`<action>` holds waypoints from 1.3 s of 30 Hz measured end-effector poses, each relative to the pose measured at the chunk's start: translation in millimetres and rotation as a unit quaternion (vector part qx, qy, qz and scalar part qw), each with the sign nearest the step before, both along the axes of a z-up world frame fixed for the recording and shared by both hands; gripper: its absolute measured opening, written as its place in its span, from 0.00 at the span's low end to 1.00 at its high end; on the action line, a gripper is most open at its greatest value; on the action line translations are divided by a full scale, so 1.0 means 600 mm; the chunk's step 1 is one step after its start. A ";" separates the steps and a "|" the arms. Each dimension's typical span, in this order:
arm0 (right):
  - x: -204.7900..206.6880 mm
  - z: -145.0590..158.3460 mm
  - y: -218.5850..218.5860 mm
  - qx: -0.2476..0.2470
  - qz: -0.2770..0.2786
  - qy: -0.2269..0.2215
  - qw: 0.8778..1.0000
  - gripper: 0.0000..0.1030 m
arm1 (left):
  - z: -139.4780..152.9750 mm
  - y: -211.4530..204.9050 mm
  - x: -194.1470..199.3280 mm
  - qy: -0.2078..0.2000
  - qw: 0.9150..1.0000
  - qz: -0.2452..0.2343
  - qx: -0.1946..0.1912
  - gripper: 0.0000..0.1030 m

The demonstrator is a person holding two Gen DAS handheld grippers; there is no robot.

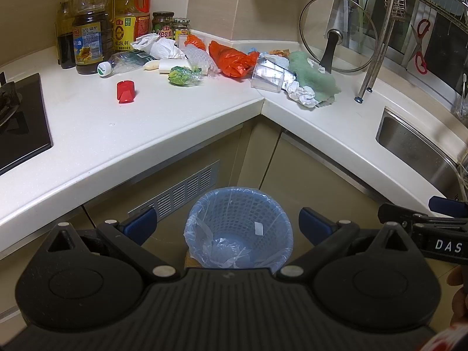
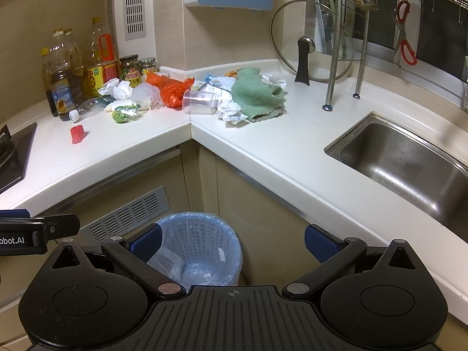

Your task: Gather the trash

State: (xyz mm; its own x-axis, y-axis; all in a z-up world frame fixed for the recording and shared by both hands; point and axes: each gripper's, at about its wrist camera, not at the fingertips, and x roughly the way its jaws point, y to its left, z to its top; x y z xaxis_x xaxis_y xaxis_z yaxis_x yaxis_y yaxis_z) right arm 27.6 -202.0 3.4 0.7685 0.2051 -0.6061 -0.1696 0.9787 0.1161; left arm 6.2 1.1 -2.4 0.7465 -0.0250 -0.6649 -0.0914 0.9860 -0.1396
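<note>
Left tool (image 1: pixel 228 225) & right tool (image 2: pixel 232 241) both spread wide, nothing held, level above bin (image 1: pixel 239 222).

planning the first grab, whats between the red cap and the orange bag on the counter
In the left wrist view, a green wrapper lies between the red cap and orange bag.

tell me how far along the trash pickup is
Barely begun. The lined bin holds only its liner. Left gripper and right gripper hang open, empty. Left on the counter: red cap, orange bag, clear cup, crumpled paper.
</note>
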 end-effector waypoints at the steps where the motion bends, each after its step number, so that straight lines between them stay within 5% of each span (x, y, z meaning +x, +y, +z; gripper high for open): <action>1: -0.001 0.001 0.001 0.000 0.000 0.000 1.000 1.00 | 0.000 0.000 0.000 0.000 1.000 0.000 0.001 0.99; 39: 0.001 0.003 0.001 -0.001 0.001 0.000 1.000 1.00 | 0.000 -0.006 -0.003 0.001 1.000 0.000 -0.004 0.99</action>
